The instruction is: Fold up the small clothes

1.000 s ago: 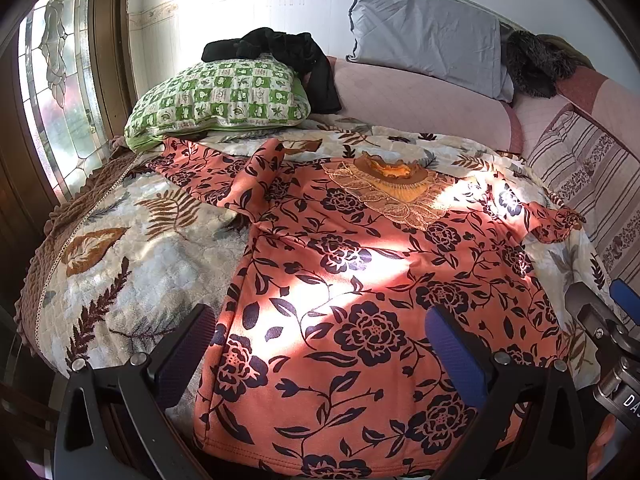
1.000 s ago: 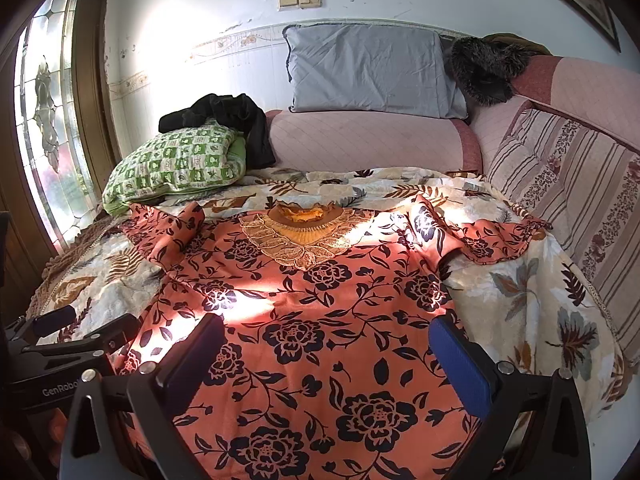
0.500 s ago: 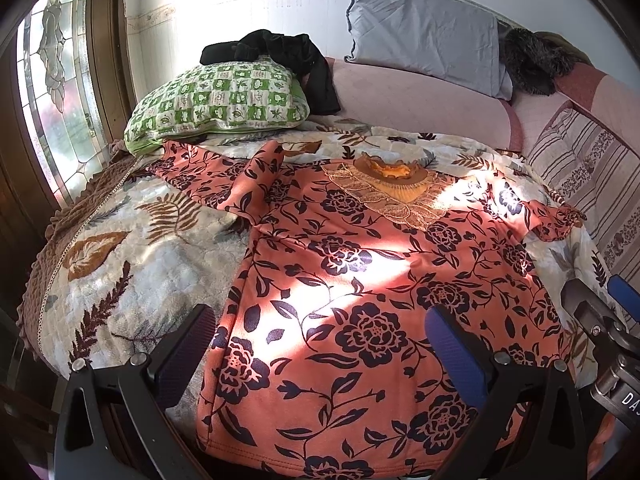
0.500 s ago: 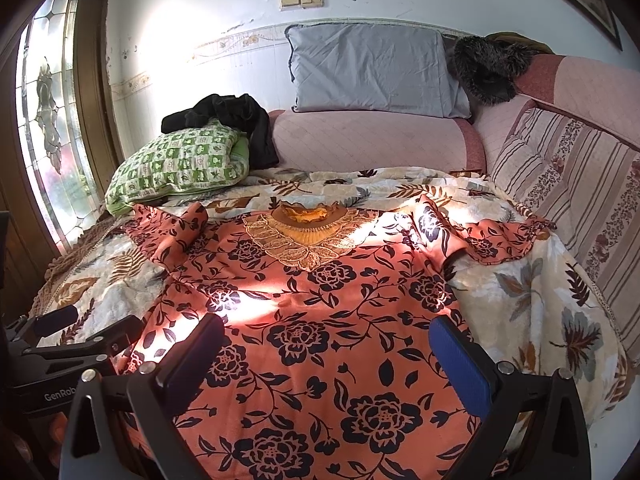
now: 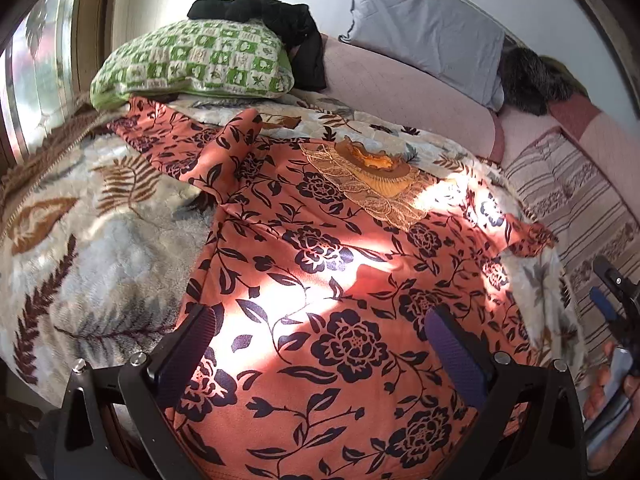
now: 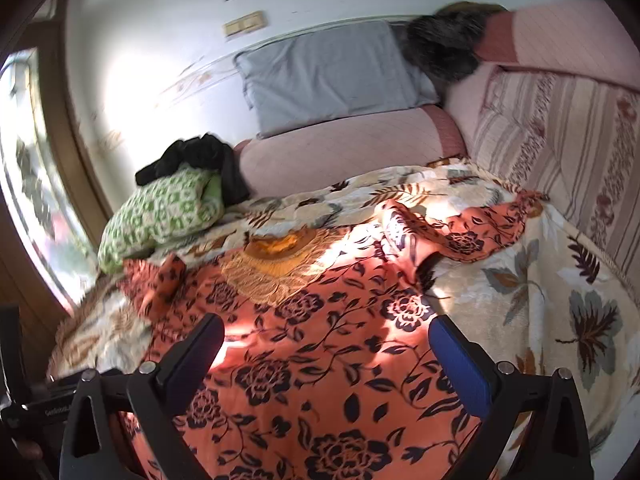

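The orange floral blouse [image 5: 340, 280] lies spread face-up on the leaf-print blanket [image 5: 80, 272] of the bed, neckline toward the pillows. Both left tongs [image 5: 320, 344] and right tongs [image 6: 326, 354] hang over its hem, jaws wide apart and empty. A good start, I judge, is to nip each sleeve near its cuff and lay it inward; the left sleeve [image 5: 192, 148] is rumpled, and the right sleeve [image 6: 472, 228] trails off sideways. The green checked pillow [image 5: 192, 64] sits just beside the left sleeve and may crowd it; the grey pillow [image 6: 332, 76] is well apart.
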A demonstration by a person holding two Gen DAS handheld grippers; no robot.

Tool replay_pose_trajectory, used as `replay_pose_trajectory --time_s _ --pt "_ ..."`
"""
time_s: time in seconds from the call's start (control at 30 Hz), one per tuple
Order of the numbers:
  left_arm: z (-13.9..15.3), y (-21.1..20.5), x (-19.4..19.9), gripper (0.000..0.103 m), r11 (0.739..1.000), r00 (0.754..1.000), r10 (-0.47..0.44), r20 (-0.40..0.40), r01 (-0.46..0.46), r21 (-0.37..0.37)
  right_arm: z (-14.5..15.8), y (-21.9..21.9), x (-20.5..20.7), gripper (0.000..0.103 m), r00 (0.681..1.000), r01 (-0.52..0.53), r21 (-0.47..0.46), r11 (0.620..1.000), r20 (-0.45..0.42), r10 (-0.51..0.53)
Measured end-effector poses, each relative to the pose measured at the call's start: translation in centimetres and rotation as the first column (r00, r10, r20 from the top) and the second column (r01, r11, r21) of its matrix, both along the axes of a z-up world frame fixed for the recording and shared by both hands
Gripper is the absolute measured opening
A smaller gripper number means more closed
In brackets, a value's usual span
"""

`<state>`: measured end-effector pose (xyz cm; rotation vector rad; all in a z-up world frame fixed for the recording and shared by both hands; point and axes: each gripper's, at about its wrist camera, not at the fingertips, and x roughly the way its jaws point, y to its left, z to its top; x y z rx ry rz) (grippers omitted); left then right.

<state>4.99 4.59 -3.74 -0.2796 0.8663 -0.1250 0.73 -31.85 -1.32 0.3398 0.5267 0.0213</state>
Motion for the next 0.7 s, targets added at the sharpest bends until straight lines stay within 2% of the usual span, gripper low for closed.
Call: replay_pose_trajectory --time_s 0.07,0.13,0.2,0.27,0.33,0.4,0.5,0.57,0.63,0.7 --pt "-0.8 1.8 0.8 0.103 0.996 0.999 0.044 -0.016 -0.045 -0.077 -0.7 -6.4 2.2 0.103 0.998 0.053 0.181 0.982 -0.03 -0.049" --pt "-2.1 2.9 1.9 0.103 0.99 0.996 0.071 -0.057 -0.078 -0.116 -2.1 -13.2 4.9 0.103 0.992 0.127 0.348 0.929 -0.065 -0.112" --pt "-3.3 3.4 2.8 0.103 0.99 0.993 0.081 -0.091 -0.091 -0.11 -3.9 -19.3 8.2 0.103 0.983 0.182 0.477 0.86 -0.113 -0.146" --pt "-4.2 3.7 3.1 0.103 0.991 0.992 0.091 -0.09 -0.099 -0.091 -6.0 -24.4 11.7 0.102 0.978 0.208 0.609 0.765 -0.147 -0.148" --pt "-4.7 4.0 3.2 0.103 0.991 0.991 0.104 -0.081 -0.11 -0.071 -7.8 -28.1 15.1 0.098 0.966 0.257 0.661 0.705 -0.198 -0.167" --pt "-5.3 4.5 3.6 0.103 0.991 0.99 0.118 -0.083 -0.123 -0.051 -9.2 -30.4 18.2 0.093 0.954 0.295 0.653 0.698 -0.245 -0.175" --pt "-6.0 5.1 4.3 0.103 0.991 0.987 0.13 -0.096 -0.133 -0.029 -10.6 -32.6 21.6 0.086 0.931 0.353 0.588 0.728 -0.297 -0.212" --pt "-6.5 5.5 4.8 0.103 0.99 0.986 0.137 -0.099 -0.139 -0.021 -11.5 -33.9 22.8 0.076 0.915 0.389 0.55 0.739 -0.325 -0.24" --pt "-7.1 5.7 5.2 0.103 0.99 0.985 0.138 -0.107 -0.14 -0.019 -12.2 -34.8 23.5 0.073 0.889 0.437 0.496 0.75 -0.365 -0.277" --pt "-7.6 5.5 5.5 0.103 0.991 0.985 0.128 -0.114 -0.131 -0.015 -12.8 -35.3 24.1 0.071 0.881 0.448 0.468 0.762 -0.375 -0.287"
